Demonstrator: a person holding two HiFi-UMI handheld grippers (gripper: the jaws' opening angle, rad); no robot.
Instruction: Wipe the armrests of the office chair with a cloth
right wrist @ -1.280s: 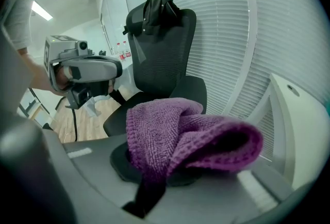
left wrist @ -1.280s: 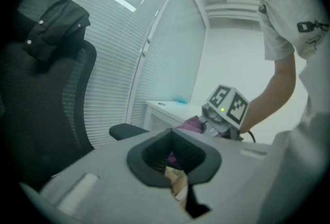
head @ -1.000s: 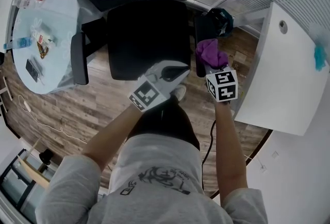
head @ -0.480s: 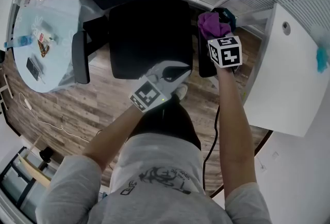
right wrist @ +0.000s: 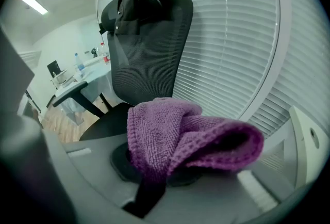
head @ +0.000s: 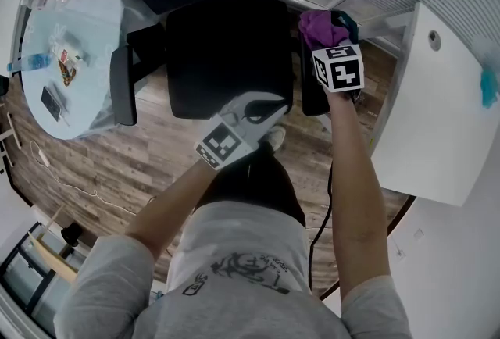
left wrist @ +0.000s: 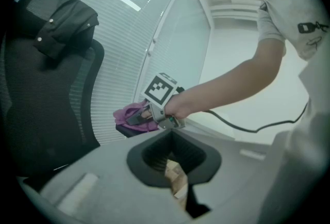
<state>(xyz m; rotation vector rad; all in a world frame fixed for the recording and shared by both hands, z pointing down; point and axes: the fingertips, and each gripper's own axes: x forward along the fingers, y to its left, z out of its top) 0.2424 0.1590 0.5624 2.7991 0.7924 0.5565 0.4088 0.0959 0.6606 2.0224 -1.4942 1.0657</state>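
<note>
Purple cloth (head: 319, 25), clamped in the right gripper (head: 323, 39), has slid to the far end of the armrest (head: 306, 97); left gripper (head: 264, 108) stays closed, empty.

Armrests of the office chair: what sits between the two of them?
In the head view, the chair's black seat fills the stretch between the bare armrest and the other armrest, which lies under the purple cloth.

Hand-held grippers: L (head: 268, 108) shut, R (head: 328, 47) clamps cloth (head: 316, 25).
</note>
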